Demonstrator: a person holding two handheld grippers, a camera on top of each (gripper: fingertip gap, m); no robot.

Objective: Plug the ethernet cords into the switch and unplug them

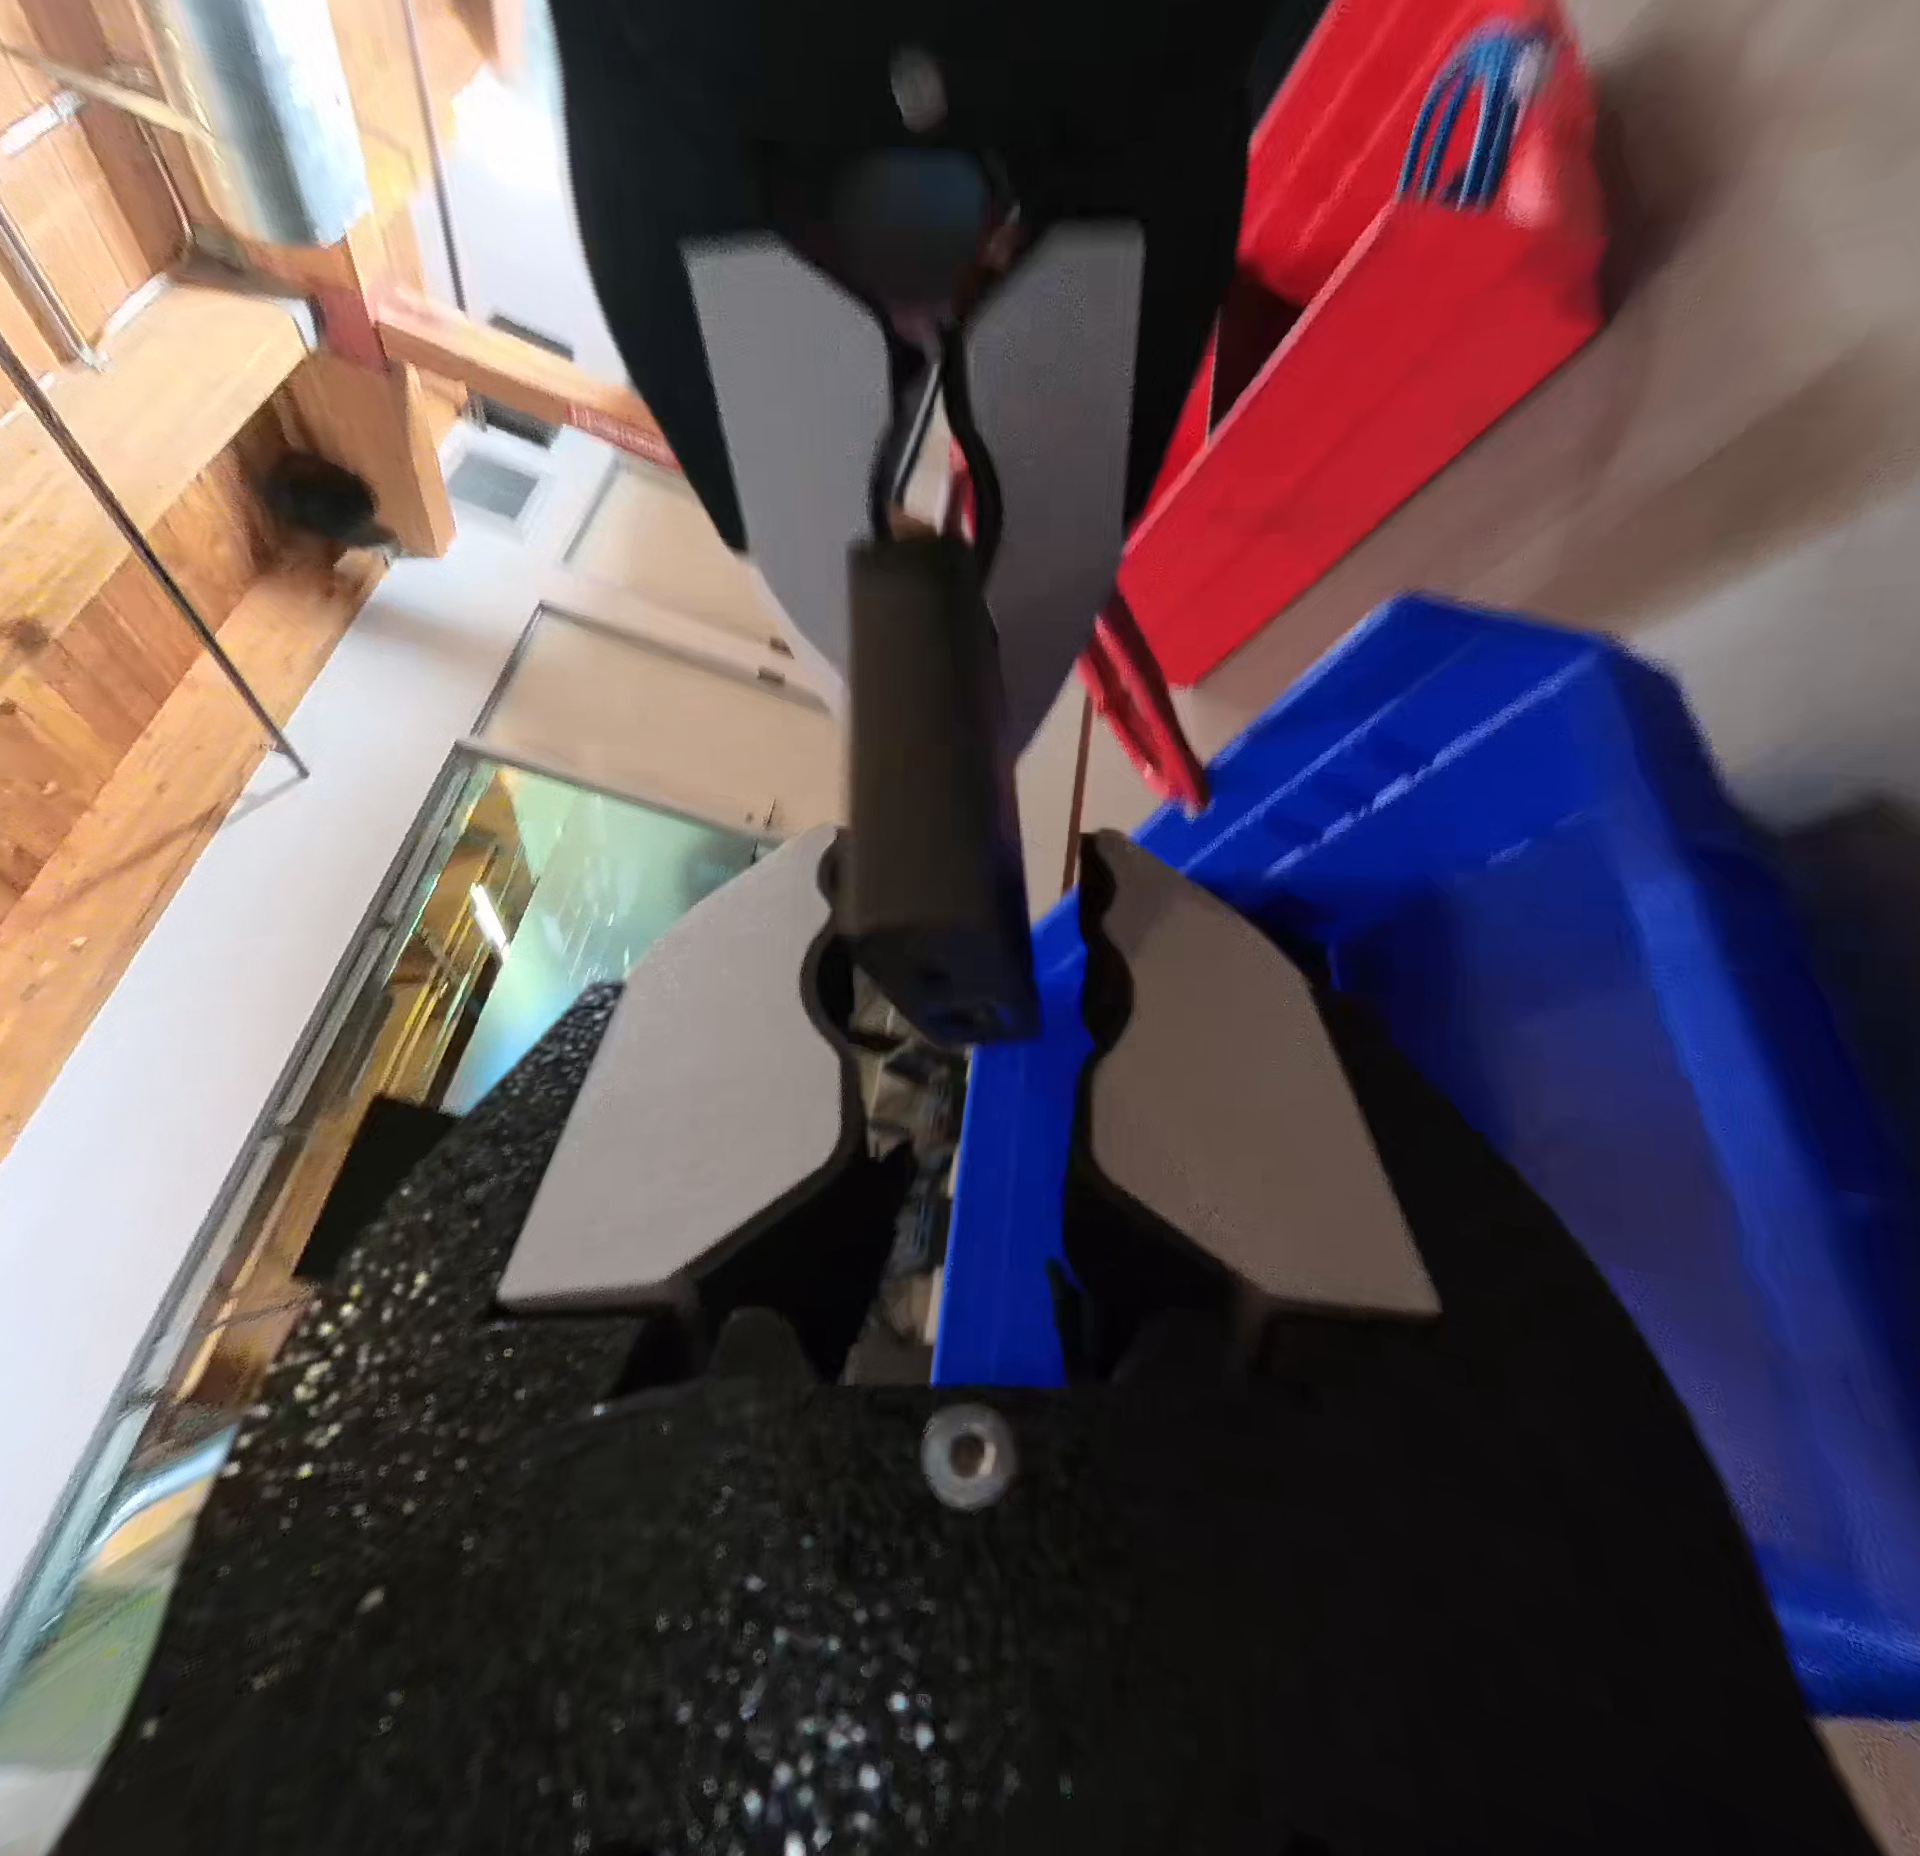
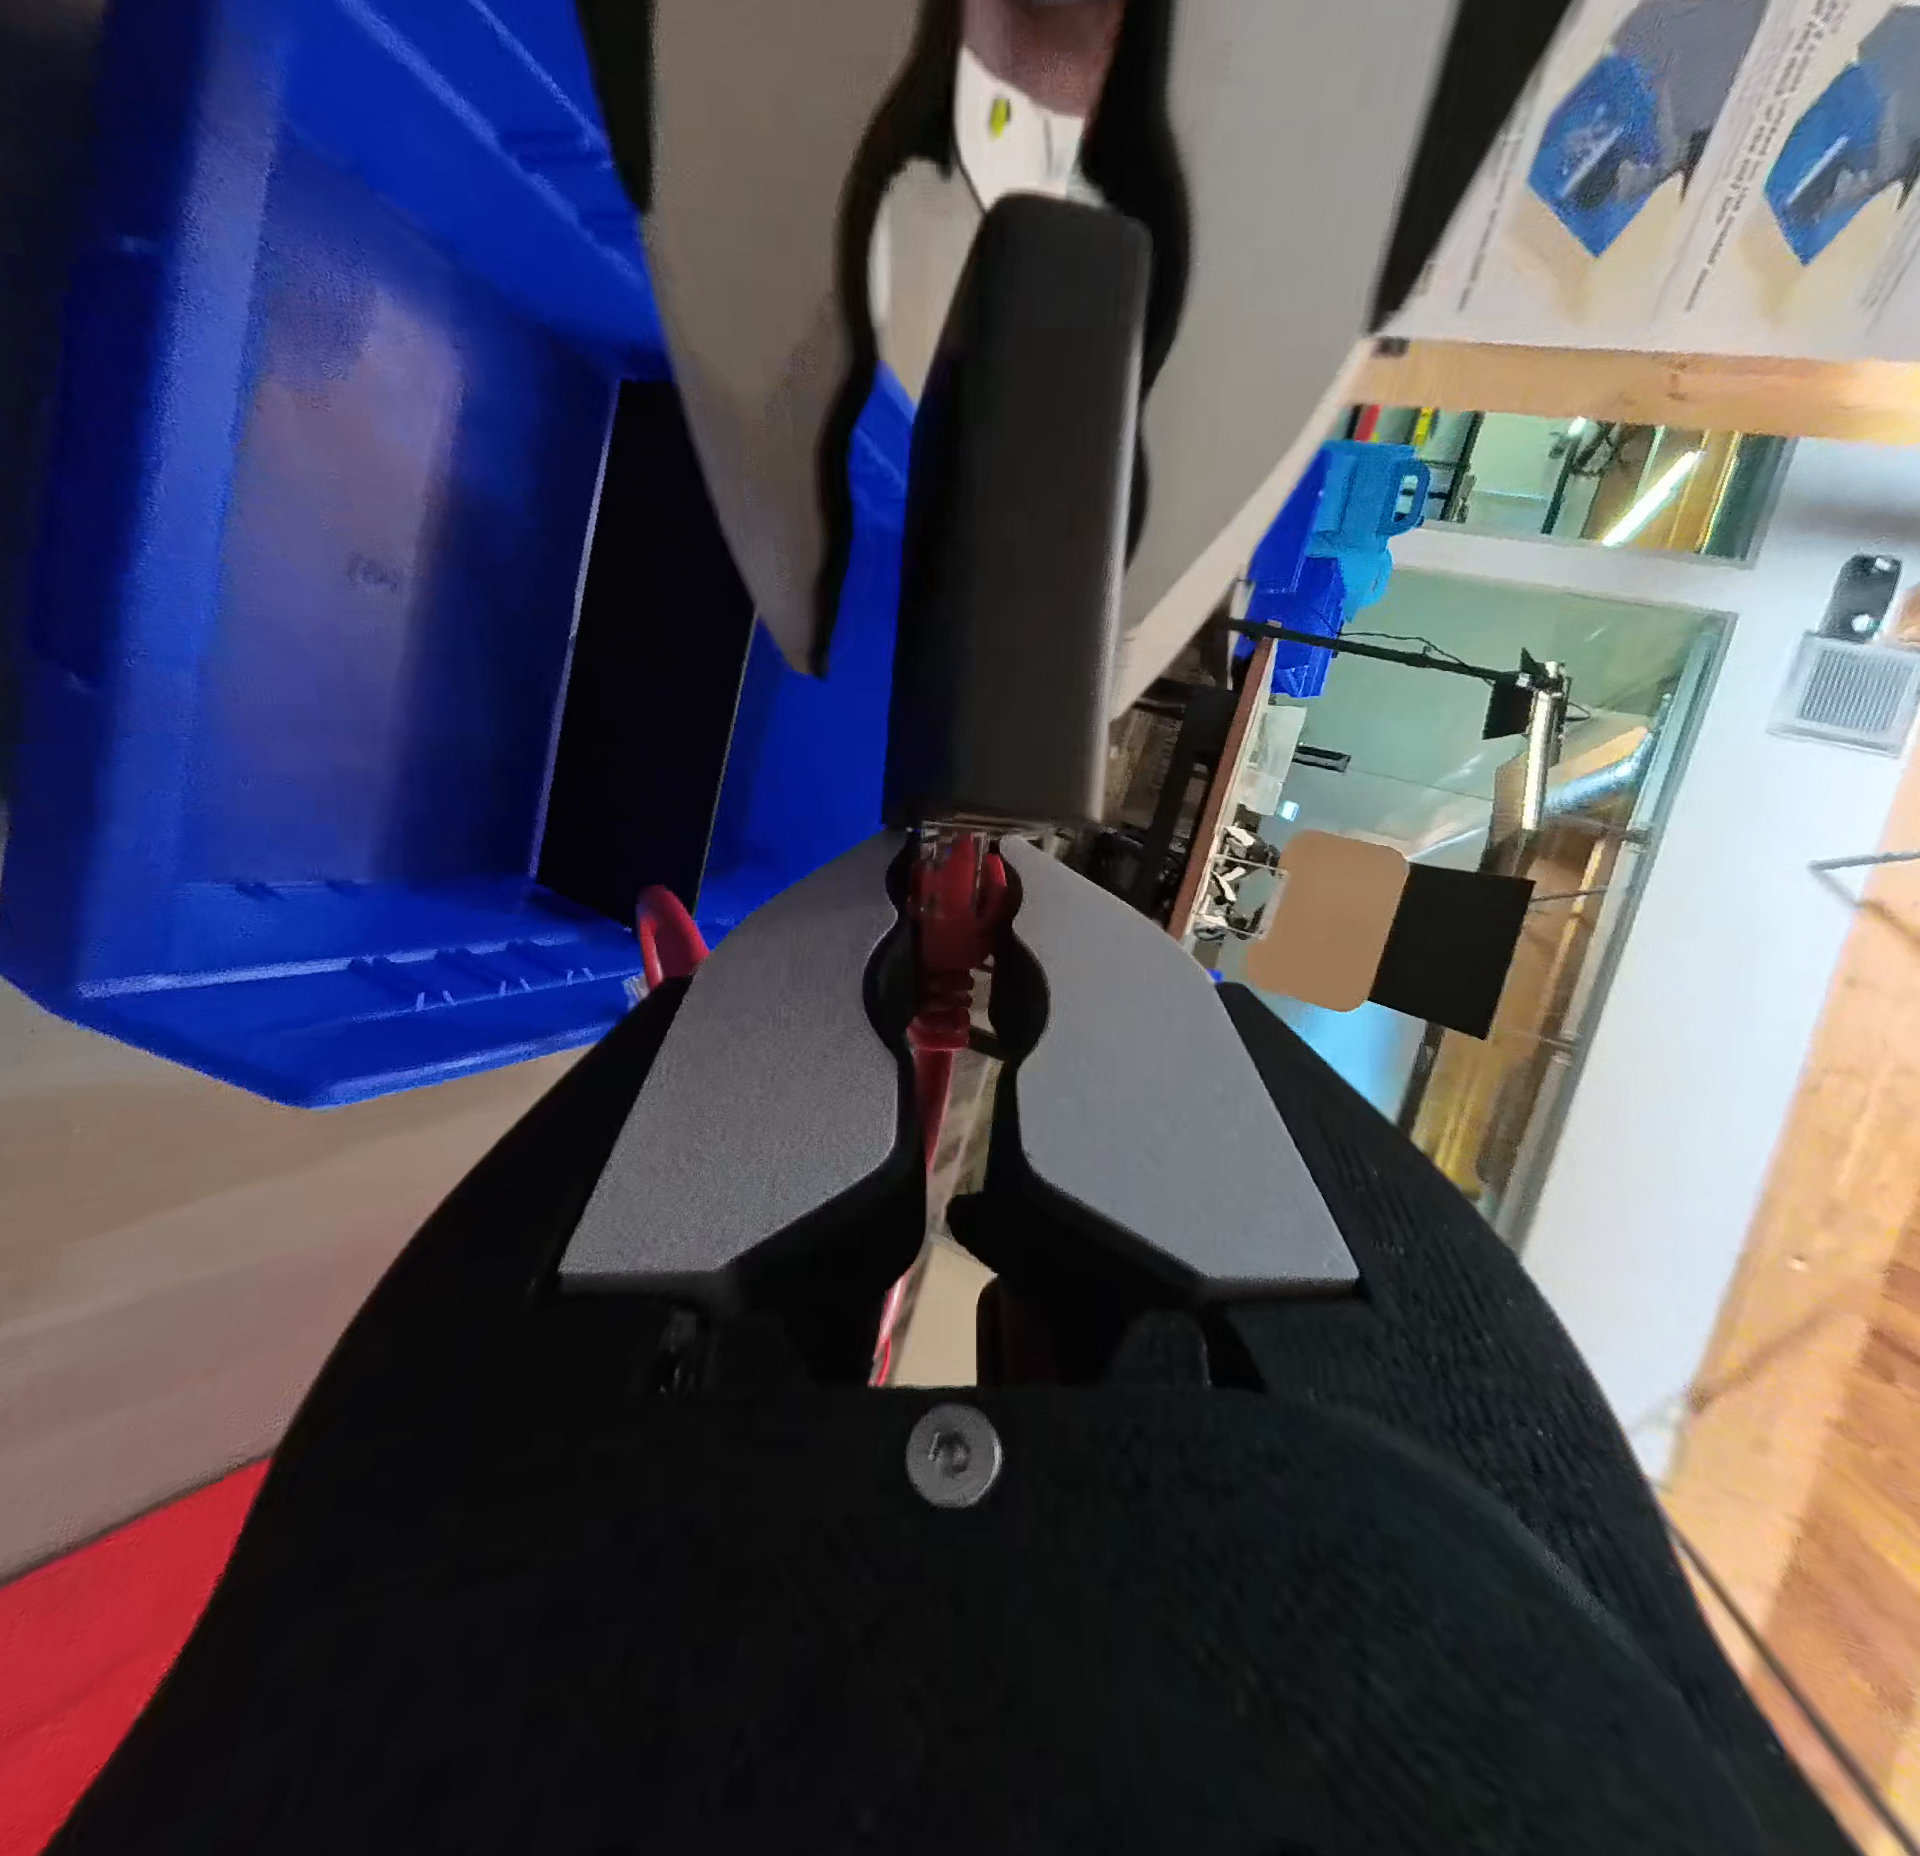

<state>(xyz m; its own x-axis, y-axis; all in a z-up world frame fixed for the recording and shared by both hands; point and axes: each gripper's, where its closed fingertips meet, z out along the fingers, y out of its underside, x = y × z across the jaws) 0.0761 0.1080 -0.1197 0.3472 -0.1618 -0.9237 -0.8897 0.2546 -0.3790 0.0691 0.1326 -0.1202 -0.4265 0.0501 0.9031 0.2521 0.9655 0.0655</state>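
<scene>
A black rectangular box [image 1: 925, 767] is held in the air between the two grippers. My left gripper [image 1: 956, 871] is shut on its near end. It shows from the far side in the right wrist view [image 2: 977, 653], with the box [image 2: 1023, 518] between its fingers. My right gripper [image 2: 951, 861] is shut on the plug of a red cable [image 2: 948, 975], and the plug sits at the box's end. In the left wrist view the right gripper [image 1: 935, 559] faces me at the box's far end, and the red cable [image 1: 1132, 705] trails down beside it.
A blue plastic bin [image 1: 1507, 975] lies just beside the grippers, also in the right wrist view [image 2: 312, 559]. A red bin [image 1: 1403, 352] lies behind it on the beige table. Printed sheets [image 2: 1714, 144] lie on the table. Glass panels and wooden beams are farther off.
</scene>
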